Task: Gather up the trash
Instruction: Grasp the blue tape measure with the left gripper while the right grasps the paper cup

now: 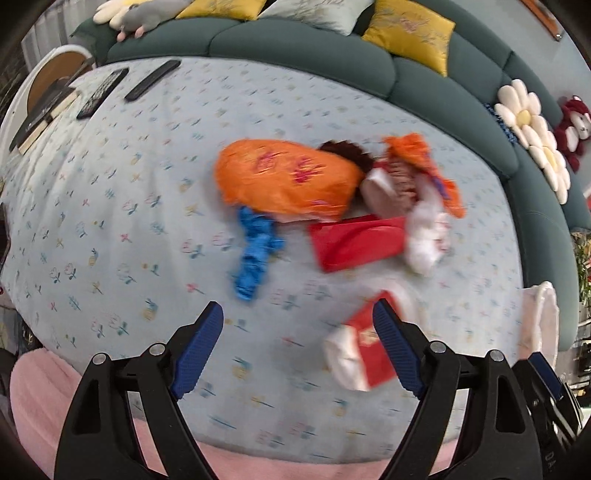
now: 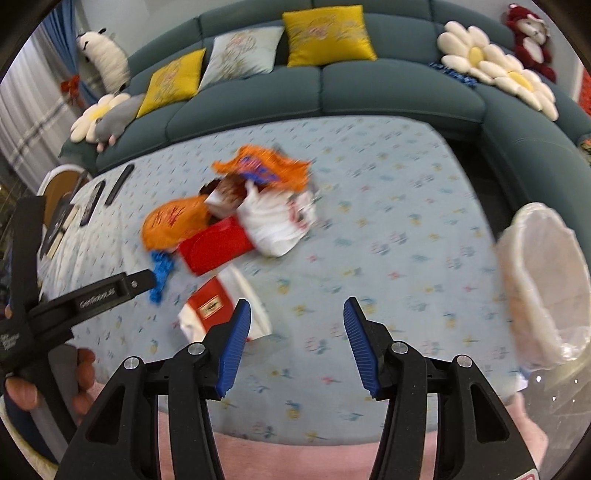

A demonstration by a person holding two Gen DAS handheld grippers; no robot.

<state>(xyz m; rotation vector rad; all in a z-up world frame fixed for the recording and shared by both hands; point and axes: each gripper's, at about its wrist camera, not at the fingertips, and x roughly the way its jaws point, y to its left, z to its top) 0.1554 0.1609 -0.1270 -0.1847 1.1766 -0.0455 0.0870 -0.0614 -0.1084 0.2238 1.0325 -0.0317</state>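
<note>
The left gripper (image 1: 297, 350) hangs over the flowered tablecloth (image 1: 110, 206) with its blue pads spread wide and nothing between them; the right gripper (image 2: 297, 345) has its pads parted too, empty, above bare cloth. Nearest the grippers lies a red-and-white packet (image 1: 360, 350), at about five o'clock from the main heap and just apart from it. The trash itself is a loose pile near the middle of the table: a red flat box (image 1: 354, 242), a crumpled blue wrapper (image 1: 255, 254) at its nine o'clock, a puffy orange bag (image 1: 284, 177) at eleven o'clock, a white crumpled bag (image 1: 424, 236) at three o'clock, and a torn orange wrapper (image 1: 424, 158) beyond, all touching or overlapping and blurred. Only the right wrist view shows the white-lined waste bin (image 2: 543, 280) at three o'clock beside the table edge, and a hand (image 2: 48, 380) gripping the other tool at eight o'clock. The left wrist view shows two remote controls (image 1: 103, 92) at eleven o'clock more plainly. Farthest stands the green sofa (image 2: 369, 96) with yellow cushions (image 2: 328, 35) and flower pillows (image 2: 495, 66).
</note>
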